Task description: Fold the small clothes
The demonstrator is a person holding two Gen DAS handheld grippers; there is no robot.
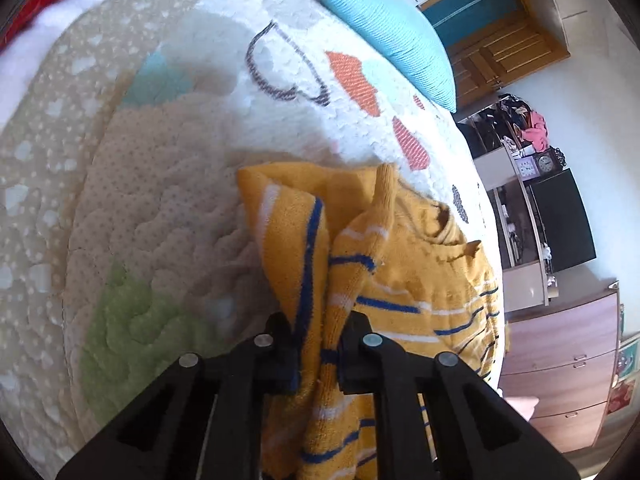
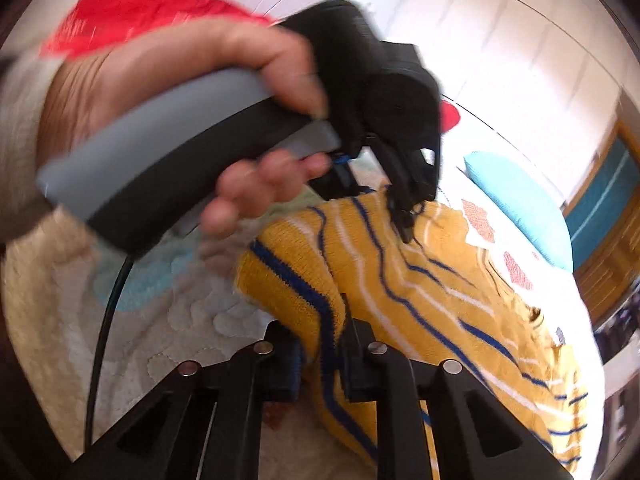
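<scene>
A small yellow knit sweater (image 1: 420, 264) with blue and white stripes lies bunched on a quilted bedspread (image 1: 168, 208). My left gripper (image 1: 318, 354) is shut on a gathered fold of the sweater, which hangs down between its black fingers. In the right wrist view the same sweater (image 2: 420, 296) spreads away to the right, and my right gripper (image 2: 322, 364) is shut on its striped edge. Ahead of it a person's hand (image 2: 192, 80) holds the other gripper's grey and black handle, whose fingers (image 2: 404, 216) pinch the sweater's far part.
A turquoise pillow (image 1: 384, 28) lies at the far side of the bed. Beyond the bed's right edge stand a wooden door (image 1: 500, 56), shelves with a clock (image 1: 544, 162) and a wooden dresser (image 1: 560, 364). Red fabric (image 2: 132, 8) shows behind the hand.
</scene>
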